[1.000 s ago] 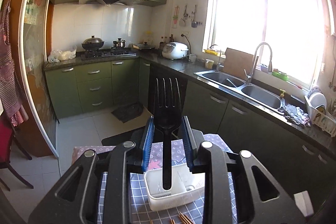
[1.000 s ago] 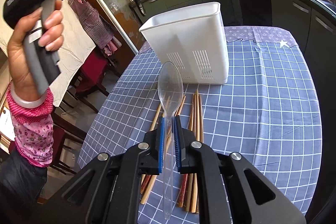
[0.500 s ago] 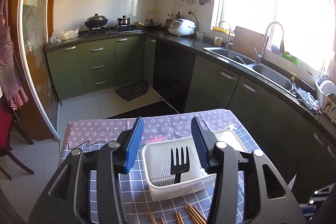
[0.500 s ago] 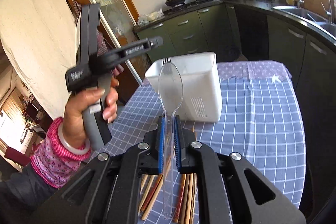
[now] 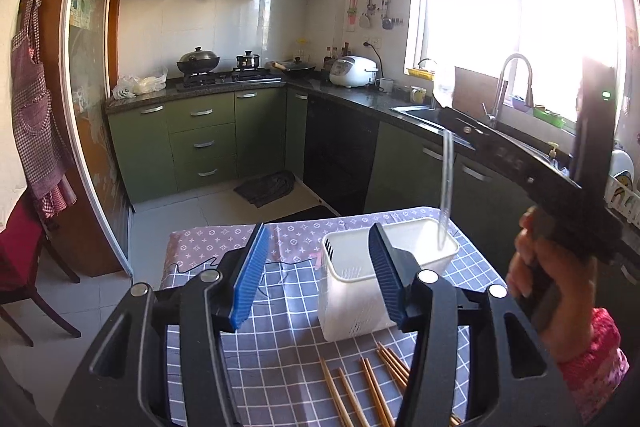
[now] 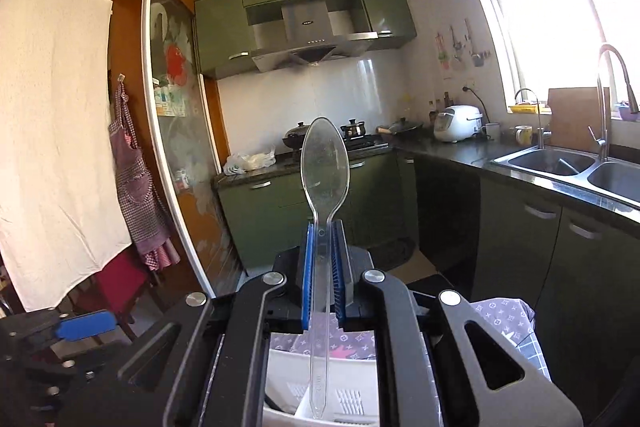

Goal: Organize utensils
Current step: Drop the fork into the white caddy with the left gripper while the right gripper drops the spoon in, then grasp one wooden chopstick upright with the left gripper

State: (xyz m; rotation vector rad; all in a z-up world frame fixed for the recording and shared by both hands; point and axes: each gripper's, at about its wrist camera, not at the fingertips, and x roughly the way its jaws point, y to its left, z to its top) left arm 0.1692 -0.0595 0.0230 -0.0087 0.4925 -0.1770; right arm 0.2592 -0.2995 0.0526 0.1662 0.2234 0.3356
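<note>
A white utensil holder (image 5: 360, 291) stands on the checked tablecloth (image 5: 276, 359); the tips of a black fork (image 5: 329, 250) show inside its left compartment. My left gripper (image 5: 316, 279) is open and empty, just in front of the holder. My right gripper (image 6: 323, 267) is shut on a clear plastic spoon (image 6: 325, 171), held upright with the bowl up. The spoon's handle end hangs inside the holder (image 6: 352, 383). In the left wrist view the spoon (image 5: 446, 187) hangs over the holder's right compartment. Several wooden chopsticks (image 5: 360, 387) lie in front of the holder.
The table's far edge has a purple patterned cloth (image 5: 224, 239). Green kitchen cabinets (image 5: 200, 143), a stove with pots (image 5: 216, 67) and a sink (image 6: 560, 163) line the walls beyond. A red chair (image 5: 20, 259) stands at the left.
My left gripper let go of the black fork into the holder, opened and drew back. My right gripper lifted the clear spoon, turned it upright and lowered its handle into the holder.
</note>
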